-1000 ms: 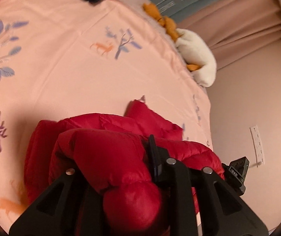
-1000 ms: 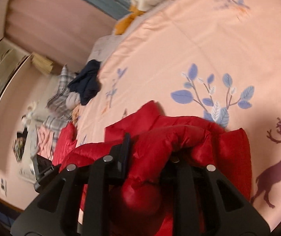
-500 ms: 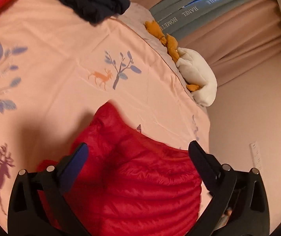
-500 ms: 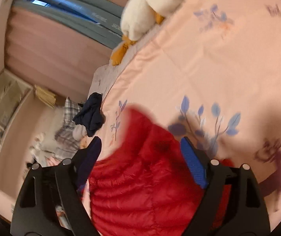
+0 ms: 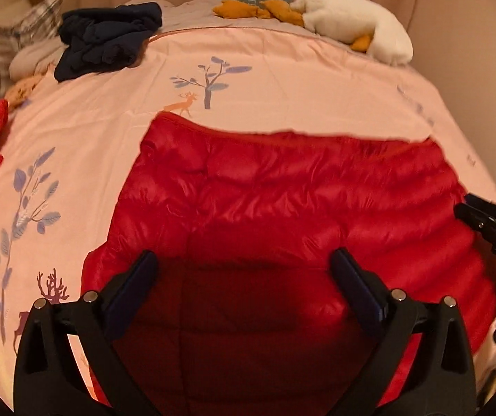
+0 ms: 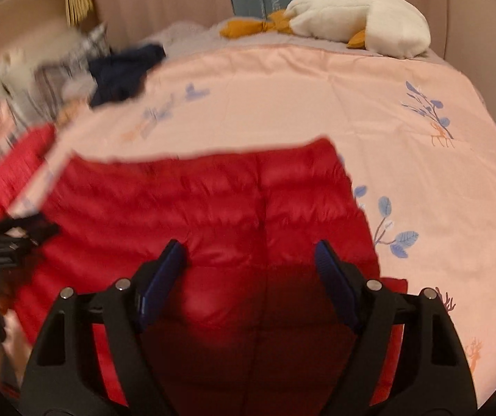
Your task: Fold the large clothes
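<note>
A red puffer jacket point(image 5: 282, 201) lies spread flat on a bed covered by a pink quilt point(image 5: 282, 69) printed with deer and blue leaves. The left claw point(image 5: 244, 277) hovers above the jacket's near edge, spread wide and holding nothing. The right claw point(image 6: 249, 263) does the same, also wide and empty. A white plush goose point(image 6: 362, 20) and dark navy clothing point(image 5: 105, 38) sit at the bed's far end.

Glossy quilted red jacket point(image 5: 282, 208) on matt cotton bedspread point(image 5: 299, 79).

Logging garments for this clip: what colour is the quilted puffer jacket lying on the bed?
Red quilted puffer jacket; clearest in the left wrist view.
</note>
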`<state>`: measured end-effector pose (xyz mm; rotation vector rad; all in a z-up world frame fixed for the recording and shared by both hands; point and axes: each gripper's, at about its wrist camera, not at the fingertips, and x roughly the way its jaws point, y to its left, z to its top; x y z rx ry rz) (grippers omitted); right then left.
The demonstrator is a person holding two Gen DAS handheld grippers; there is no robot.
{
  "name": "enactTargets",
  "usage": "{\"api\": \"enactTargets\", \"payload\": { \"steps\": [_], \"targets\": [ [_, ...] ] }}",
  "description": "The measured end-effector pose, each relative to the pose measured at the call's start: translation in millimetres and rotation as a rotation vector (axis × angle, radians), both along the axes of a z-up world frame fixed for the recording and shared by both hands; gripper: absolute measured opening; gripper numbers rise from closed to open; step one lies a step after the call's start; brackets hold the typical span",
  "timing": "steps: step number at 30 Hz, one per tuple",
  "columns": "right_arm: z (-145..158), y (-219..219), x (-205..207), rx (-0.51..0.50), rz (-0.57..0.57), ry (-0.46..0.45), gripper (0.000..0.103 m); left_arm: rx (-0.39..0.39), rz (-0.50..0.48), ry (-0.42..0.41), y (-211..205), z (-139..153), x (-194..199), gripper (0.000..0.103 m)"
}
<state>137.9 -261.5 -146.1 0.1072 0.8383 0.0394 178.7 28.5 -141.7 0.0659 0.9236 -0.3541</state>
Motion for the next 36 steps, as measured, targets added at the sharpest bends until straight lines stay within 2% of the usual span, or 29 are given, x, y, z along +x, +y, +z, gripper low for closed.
{"api": "enactTargets", "payload": {
  "steps": [7,36],
  "targets": [
    [-19.3,-6.5,-0.6,0.038,-0.018,-0.003,0.08,0.004,0.0,-0.01,-1.1,-7.5,-3.7,0.101],
    [-20.7,-5.9,1.5,0.037,-0.021,-0.001,0.082,0.006,0.0,-0.009,-3.3,-8.8,-4.5,0.101]
  ]
}}
